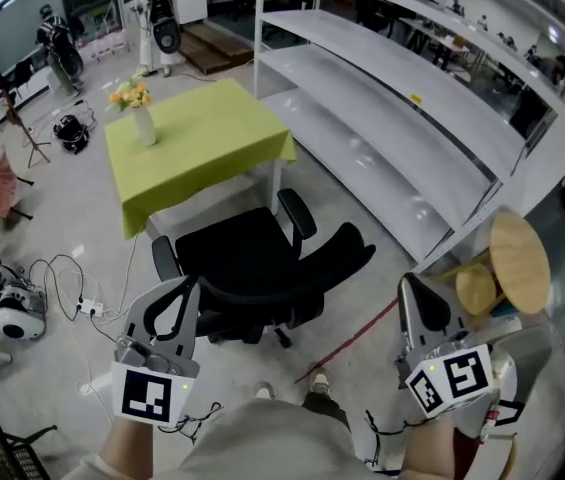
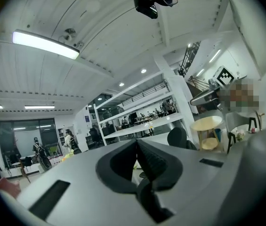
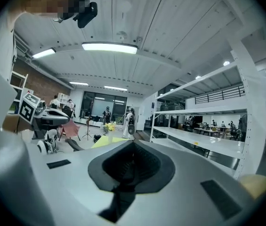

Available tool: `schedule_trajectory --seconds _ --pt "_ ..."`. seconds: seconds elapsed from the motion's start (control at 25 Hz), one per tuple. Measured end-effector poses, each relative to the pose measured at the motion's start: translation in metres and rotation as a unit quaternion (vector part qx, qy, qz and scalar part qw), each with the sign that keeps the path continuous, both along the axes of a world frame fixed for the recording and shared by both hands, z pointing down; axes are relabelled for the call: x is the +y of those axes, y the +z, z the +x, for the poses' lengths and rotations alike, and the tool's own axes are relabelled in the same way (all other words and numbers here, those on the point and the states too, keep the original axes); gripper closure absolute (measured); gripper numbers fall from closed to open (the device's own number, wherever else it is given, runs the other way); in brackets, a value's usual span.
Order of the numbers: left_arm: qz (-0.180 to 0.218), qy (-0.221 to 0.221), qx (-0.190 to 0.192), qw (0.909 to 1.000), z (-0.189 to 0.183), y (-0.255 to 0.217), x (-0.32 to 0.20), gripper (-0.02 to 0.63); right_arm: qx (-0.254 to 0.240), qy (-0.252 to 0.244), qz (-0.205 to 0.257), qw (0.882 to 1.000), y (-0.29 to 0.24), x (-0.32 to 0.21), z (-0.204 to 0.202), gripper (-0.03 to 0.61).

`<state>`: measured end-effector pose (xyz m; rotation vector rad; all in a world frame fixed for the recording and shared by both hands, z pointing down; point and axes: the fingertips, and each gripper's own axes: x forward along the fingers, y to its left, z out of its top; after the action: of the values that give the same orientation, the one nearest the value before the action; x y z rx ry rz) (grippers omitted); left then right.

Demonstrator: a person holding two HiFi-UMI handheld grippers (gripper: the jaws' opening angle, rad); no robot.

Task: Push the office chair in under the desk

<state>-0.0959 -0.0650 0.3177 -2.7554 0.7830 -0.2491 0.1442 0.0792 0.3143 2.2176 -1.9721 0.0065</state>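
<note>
A black office chair (image 1: 252,263) stands on the floor just in front of the desk (image 1: 202,138), which is covered with a green cloth; the chair's backrest points toward the lower right. A white vase of flowers (image 1: 140,108) stands on the desk. My left gripper (image 1: 188,288) is held up near the chair's left side, shut and empty. My right gripper (image 1: 406,288) hangs to the right of the chair, apart from it, also shut and empty. In the left gripper view the jaws (image 2: 136,144) meet, with the chair's backrest (image 2: 177,137) beyond them. The right gripper (image 3: 133,143) points toward the desk (image 3: 105,141).
A long white shelving rack (image 1: 392,98) runs along the right. A round wooden stool (image 1: 518,260) stands at the right, near my right gripper. Cables and a white helmet (image 1: 14,316) lie on the floor at the left. People stand at the far back.
</note>
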Motion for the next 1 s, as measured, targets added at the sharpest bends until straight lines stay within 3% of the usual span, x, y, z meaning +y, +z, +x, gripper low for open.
schedule_trajectory --seconds 0.4,0.6,0.8,0.88,1.0 --pt "-0.007 -0.122 -0.011 0.9924 -0.002 0.002 -0.018 0.606 0.004 -0.118 -0.031 0.992 0.015 -0.059 0.025 0.572" --pt "-0.042 -0.186 0.020 0.9814 -0.012 0.011 -0.021 0.606 0.002 -0.170 -0.038 0.985 0.026 -0.080 0.044 0.572" --pt "-0.032 -0.221 -0.016 0.9747 -0.014 0.026 -0.016 0.601 -0.029 -0.240 -0.078 0.967 0.049 -0.093 0.059 0.556" --pt "-0.032 -0.208 -0.044 0.9765 -0.009 0.038 -0.012 0.527 -0.044 -0.279 -0.101 0.954 0.060 -0.096 0.060 0.489" --pt "-0.015 -0.180 -0.103 0.9781 -0.003 0.055 -0.008 0.414 -0.018 -0.325 -0.134 0.936 0.074 -0.097 0.060 0.412"
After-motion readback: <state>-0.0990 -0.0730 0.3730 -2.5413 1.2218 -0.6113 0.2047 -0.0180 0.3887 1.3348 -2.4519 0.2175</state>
